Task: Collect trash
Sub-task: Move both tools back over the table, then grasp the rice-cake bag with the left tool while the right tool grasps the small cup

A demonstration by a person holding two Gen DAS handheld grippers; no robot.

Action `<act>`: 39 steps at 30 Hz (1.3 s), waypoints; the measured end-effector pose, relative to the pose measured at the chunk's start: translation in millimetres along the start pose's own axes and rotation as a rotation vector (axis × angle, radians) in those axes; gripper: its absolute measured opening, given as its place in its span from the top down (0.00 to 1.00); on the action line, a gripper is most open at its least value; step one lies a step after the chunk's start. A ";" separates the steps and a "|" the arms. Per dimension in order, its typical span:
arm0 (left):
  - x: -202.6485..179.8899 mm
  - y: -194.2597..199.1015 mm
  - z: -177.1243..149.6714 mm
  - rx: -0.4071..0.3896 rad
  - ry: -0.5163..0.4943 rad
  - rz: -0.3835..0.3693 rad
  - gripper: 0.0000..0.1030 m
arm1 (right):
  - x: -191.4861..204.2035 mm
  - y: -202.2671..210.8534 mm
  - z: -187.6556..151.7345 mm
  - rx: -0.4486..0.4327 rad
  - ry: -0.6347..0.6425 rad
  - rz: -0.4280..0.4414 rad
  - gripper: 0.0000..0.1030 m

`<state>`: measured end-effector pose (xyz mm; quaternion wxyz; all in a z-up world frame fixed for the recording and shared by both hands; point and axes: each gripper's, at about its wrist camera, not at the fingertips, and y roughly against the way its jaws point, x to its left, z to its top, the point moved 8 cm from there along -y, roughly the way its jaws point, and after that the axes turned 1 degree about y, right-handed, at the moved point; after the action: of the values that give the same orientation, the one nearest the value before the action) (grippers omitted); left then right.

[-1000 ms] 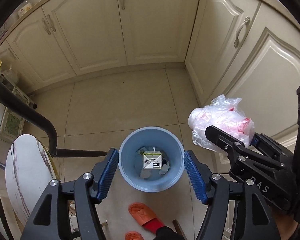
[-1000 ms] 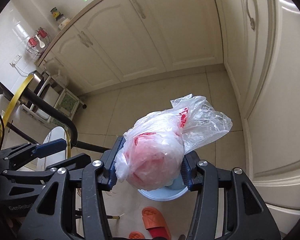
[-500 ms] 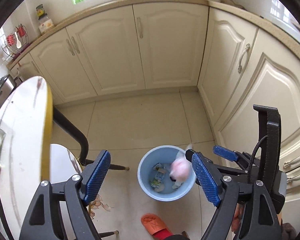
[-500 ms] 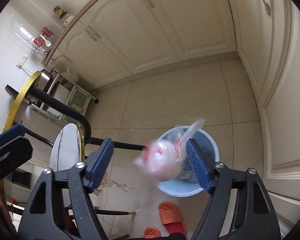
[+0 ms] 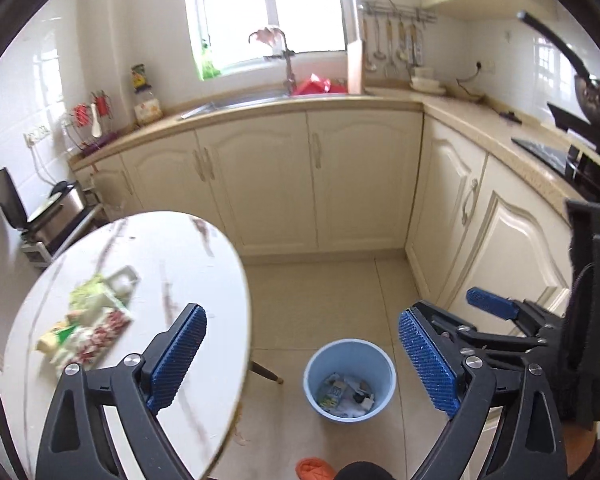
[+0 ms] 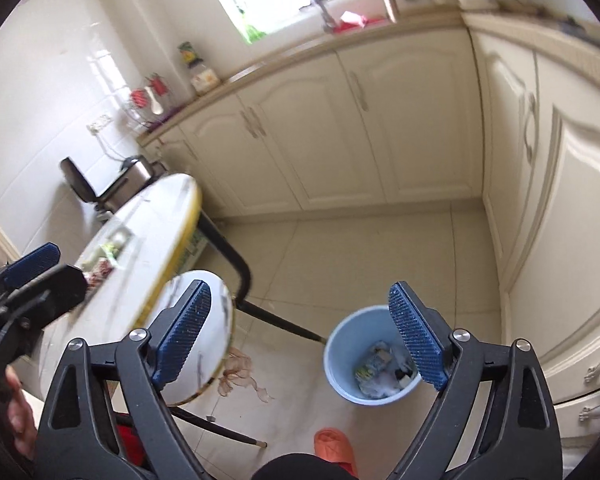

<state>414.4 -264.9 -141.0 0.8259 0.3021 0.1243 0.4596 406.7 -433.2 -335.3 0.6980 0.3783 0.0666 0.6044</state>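
A light blue trash bin (image 5: 350, 380) stands on the tiled floor with wrappers and a carton inside; it also shows in the right wrist view (image 6: 374, 362). Snack wrappers (image 5: 86, 330) lie on the round white marble table (image 5: 188, 280), seen too in the right wrist view (image 6: 102, 258). My left gripper (image 5: 302, 356) is open and empty, high above the floor between table edge and bin. My right gripper (image 6: 300, 332) is open and empty, above the bin's left side. It appears at the right of the left wrist view (image 5: 492, 308).
Cream cabinets (image 5: 312, 184) line the back and right walls. A round stool (image 6: 198, 332) stands under the table beside its black leg (image 6: 236, 264). Crumpled film (image 6: 240, 372) and an orange slipper (image 6: 334, 446) lie on the floor.
The right gripper opened and the pink plastic bag dropped into the bin. Both grippers then rose and tilted up, bringing the tabletop and counter into view.
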 end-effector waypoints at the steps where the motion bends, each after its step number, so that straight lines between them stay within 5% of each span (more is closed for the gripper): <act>1: 7.6 11.0 -4.7 -0.016 0.011 0.007 0.07 | 14.6 5.7 3.4 -0.008 0.025 0.012 0.10; 7: 62.9 72.5 -37.4 -0.072 0.089 0.082 0.01 | 95.4 20.0 13.6 -0.035 0.149 0.066 0.07; 16: 162.2 103.1 -91.1 0.008 0.240 0.186 0.01 | 191.4 -21.1 -8.8 0.065 0.296 0.115 0.06; 23: 197.5 77.8 -111.7 0.105 0.243 0.150 0.01 | 211.9 -68.5 -23.4 0.150 0.312 0.135 0.06; 39: 226.9 -34.1 -78.4 0.311 0.084 0.179 0.02 | 227.2 -137.5 -20.2 0.244 0.350 0.153 0.06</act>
<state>523.9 -58.9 -207.2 0.7192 0.4164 0.2011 0.5186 563.8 -218.7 -350.4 0.5769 0.3533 0.2304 0.6995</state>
